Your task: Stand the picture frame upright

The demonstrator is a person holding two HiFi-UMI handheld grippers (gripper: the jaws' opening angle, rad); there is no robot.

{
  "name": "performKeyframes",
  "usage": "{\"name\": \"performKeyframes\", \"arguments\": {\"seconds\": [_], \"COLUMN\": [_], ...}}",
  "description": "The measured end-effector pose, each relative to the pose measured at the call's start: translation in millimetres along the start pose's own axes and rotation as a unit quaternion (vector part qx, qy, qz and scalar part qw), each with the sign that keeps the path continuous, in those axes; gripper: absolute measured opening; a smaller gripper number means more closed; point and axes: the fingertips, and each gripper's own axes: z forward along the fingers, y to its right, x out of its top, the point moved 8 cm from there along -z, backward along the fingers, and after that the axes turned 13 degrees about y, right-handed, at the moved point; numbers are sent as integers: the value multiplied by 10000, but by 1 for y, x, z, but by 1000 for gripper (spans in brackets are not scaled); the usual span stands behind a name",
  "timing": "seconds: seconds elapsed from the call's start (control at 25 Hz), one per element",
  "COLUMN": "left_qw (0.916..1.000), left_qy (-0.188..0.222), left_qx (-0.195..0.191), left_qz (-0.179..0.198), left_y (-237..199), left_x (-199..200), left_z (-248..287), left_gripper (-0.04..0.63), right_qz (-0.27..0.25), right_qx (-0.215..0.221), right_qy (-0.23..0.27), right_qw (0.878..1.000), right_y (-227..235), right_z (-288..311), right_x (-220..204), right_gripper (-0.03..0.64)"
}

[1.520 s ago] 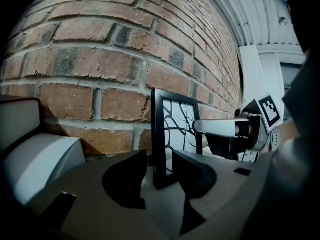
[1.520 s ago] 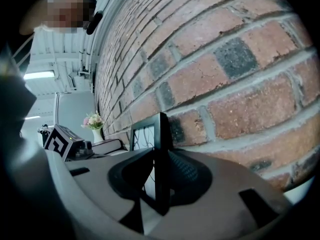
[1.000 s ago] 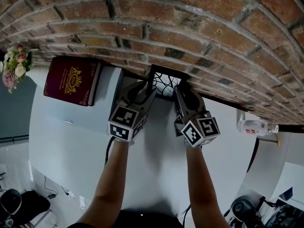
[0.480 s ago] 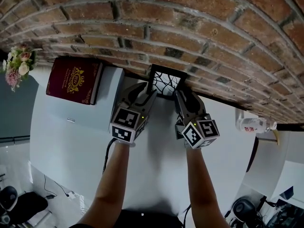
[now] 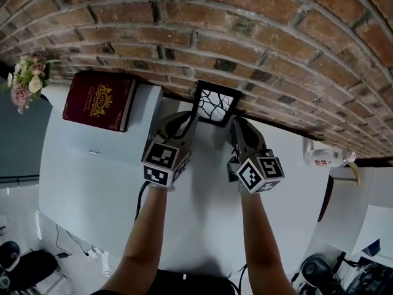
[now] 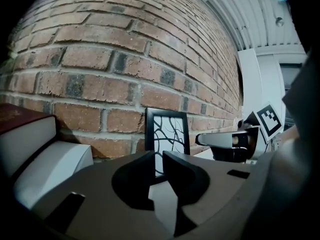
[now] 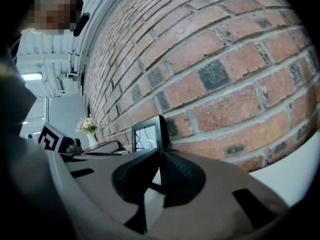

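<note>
The black picture frame (image 5: 215,103) with a white branch print stands upright on the white table (image 5: 202,214), leaning back against the brick wall (image 5: 276,42). My left gripper (image 5: 184,118) sits just left of and short of the frame, not touching it. Its jaws have just been closing and keep a narrow gap with nothing between them; the left gripper view shows the frame (image 6: 167,139) beyond the tips (image 6: 159,156). My right gripper (image 5: 239,125) is just right of the frame. Its jaws have just been closing too and meet, empty, tip to tip (image 7: 160,154) before the frame (image 7: 147,134).
A maroon book (image 5: 98,100) lies on a white box (image 5: 146,100) to the left, by the wall. A flower bunch (image 5: 24,82) stands at the far left. A small bottle (image 5: 325,157) lies at the right. The table's front edge curves near the person's arms.
Both grippers have drawn back a little from the frame's sides towards the person. The frame stays upright against the wall on its own.
</note>
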Motion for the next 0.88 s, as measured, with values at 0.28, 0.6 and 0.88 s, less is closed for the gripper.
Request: {"name": "performKeyframes", "arguments": {"seconds": [0.28, 0.6, 0.88], "left_qw": [9998, 9992, 9979], "left_qy": [164, 268, 547], "left_qx": [-99, -283, -319], "left_qz": [-49, -87, -126], "left_y": [3, 12, 12], "left_x": [9, 20, 39], "left_z": [-10, -30, -55], "left_gripper": [2, 2, 0], "right_qz": [-104, -323, -521], "right_qx": [149, 266, 303], "right_qy": [20, 131, 171], "right_qw": [9998, 9990, 9980], "right_y": [-16, -42, -71], "right_z": [-6, -20, -38], "right_x": [4, 17, 30], "right_gripper": [6, 5, 5]}}
